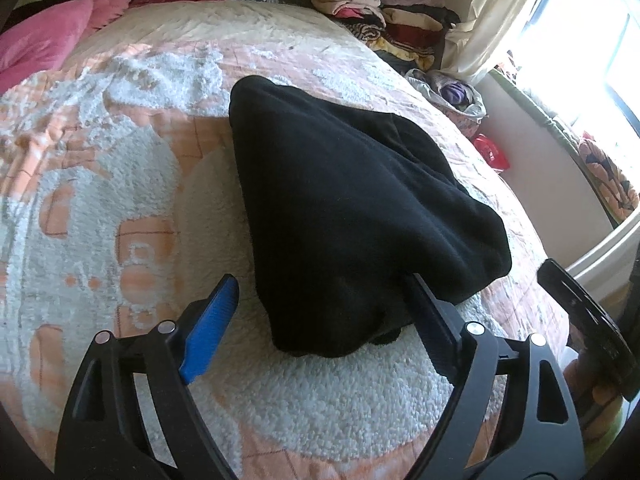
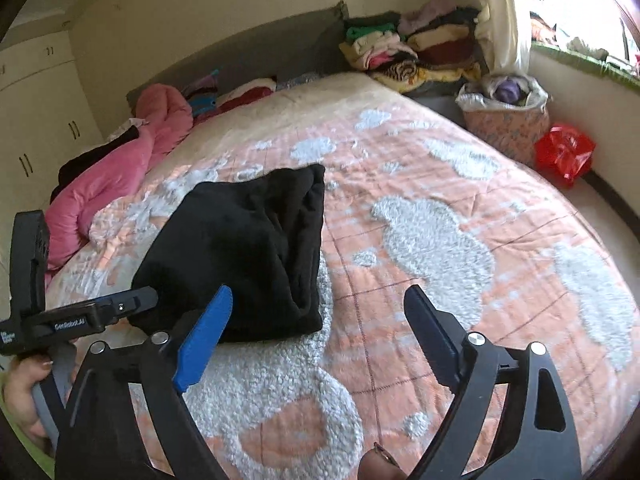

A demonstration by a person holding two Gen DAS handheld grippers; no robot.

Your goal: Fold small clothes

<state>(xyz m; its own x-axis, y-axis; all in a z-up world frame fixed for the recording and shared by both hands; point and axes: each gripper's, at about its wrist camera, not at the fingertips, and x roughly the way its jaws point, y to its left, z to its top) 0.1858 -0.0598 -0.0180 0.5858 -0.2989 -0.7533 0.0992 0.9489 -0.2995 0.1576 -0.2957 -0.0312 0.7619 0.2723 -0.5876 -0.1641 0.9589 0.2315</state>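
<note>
Left wrist view shows the black garment [image 1: 352, 220] lying folded into a compact, thick bundle on the bed [image 1: 120, 208], its near edge reaching down between the spread fingers of the left gripper [image 1: 320, 304]. The blue finger [image 1: 208, 328] stands clear of the cloth; the dark one on the right touches or slips under the bundle's edge, but nothing is pinched. From the right wrist, the right gripper [image 2: 320, 320] hovers with its fingers wide and empty, just right of the bundle and over bare bedspread; the garment [image 2: 248, 248] sits to its left with layered edges stacked along the right side.

By the look of it, this piece is folded or very nearly so; what may remain is a last tidy or carrying it to the stack of folded clothes [image 2: 412, 48] at the far right corner of the bed. Whether more items wait to be folded I cannot tell.

Around: a pink quilt [image 2: 132, 168] bunched along the far left, a lined basket [image 2: 508, 116] and a red bag [image 2: 564, 152] on the floor by the window. Nothing lies between the grippers and the garment.
</note>
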